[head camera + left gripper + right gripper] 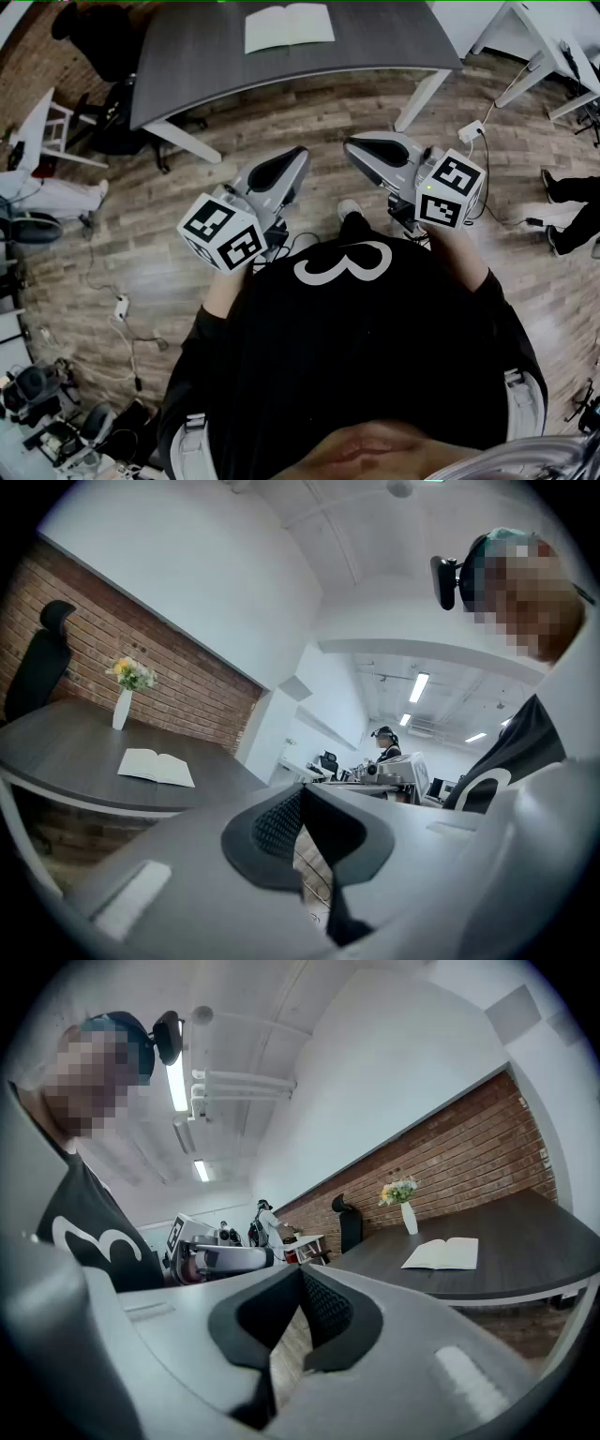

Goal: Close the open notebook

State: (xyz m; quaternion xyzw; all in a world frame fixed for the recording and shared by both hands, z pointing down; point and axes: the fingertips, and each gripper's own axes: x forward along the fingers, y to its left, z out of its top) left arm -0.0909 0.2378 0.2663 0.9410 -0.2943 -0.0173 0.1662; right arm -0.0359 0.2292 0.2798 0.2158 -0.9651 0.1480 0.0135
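**Item 1.** Notebook: open, both pale pages facing up. It lies flat on the dark grey table, well in from the table's near edge. Nothing touches it.

**Item 2.** Table: curved near edge and white legs, standing on the wood-plank floor.

**Item 3.** Vase: white, upright, holding yellow flowers. It stands on the table toward its back edge, apart from the notebook.

**Item 4.** Black chair: behind the table, in front of the brick wall that runs along the table's back side.

**Item 5.** My left gripper: held level and pointing at the table, off it and short of its near edge, over the floor. The jaws are closed tip to tip with nothing between them.

**Item 6.** My right gripper: also level, off the table and short of its near edge. The jaws are brought together and empty.

**Item 7.** Left marker cube and right marker cube: one on each gripper, at the end away from the table.

**Item 8.** White power strip: on the floor near the table's right-hand leg, with cables trailing from it.

**Item 9.** Another person: standing well away from the table, too small to describe further.
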